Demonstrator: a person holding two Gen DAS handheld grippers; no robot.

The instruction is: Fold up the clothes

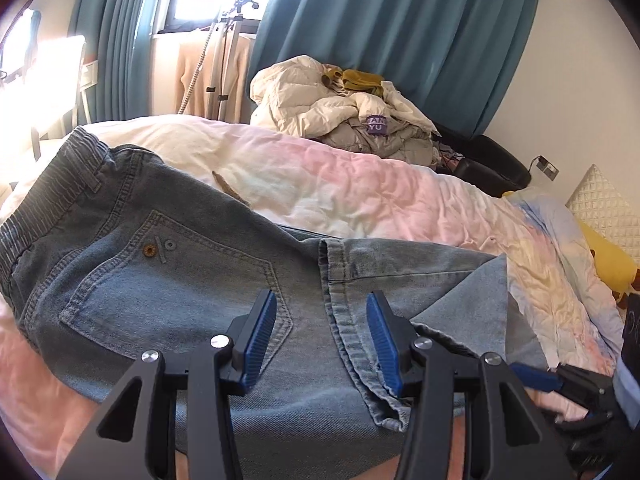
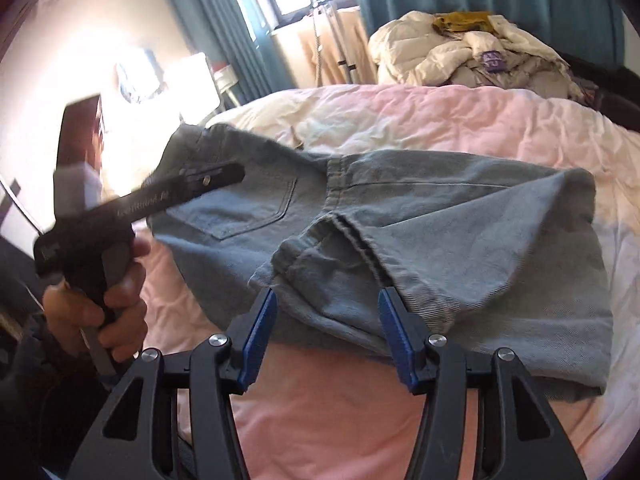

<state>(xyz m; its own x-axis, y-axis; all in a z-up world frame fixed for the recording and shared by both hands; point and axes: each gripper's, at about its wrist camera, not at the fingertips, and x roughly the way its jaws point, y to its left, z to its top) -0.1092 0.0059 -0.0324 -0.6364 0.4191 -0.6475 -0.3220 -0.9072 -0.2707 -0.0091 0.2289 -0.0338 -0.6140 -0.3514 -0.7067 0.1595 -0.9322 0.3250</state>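
The bed (image 2: 400, 420), under a soft, rumpled pink and cream duvet, carries everything here, and that yielding cover is the first hazard: any fold pressed into it can sag or drag the bedding along with the cloth. On it lie the jeans (image 2: 440, 232), folded over on themselves, waistband away toward the window, leg hems doubled back across the seat so the bundle sits near the bed's near edge. Denim this heavy tends to spring open, and the upper layer lies skewed over the lower, so a further fold would likely come out lopsided unless the edges are squared first. The turned-up corner of the leg (image 1: 472, 296) at the right could flop back if it is nudged. Beyond, the heap of pale jackets (image 1: 340, 108) stands well apart and is no obstacle. The left gripper (image 1: 322, 344) hovers over the back pocket (image 1: 180, 280) and the centre seam with its jaws parted and nothing between them; closing there would probably pinch only the top layer and peel the fold apart. The right gripper (image 2: 326, 340) is likewise released, its jaws spread above the hem (image 2: 304, 248), empty. The person's hand (image 2: 100, 308) on the left tool's handle is blurred in the right wrist view, and the two tools work close together over the same cloth, so they could collide.
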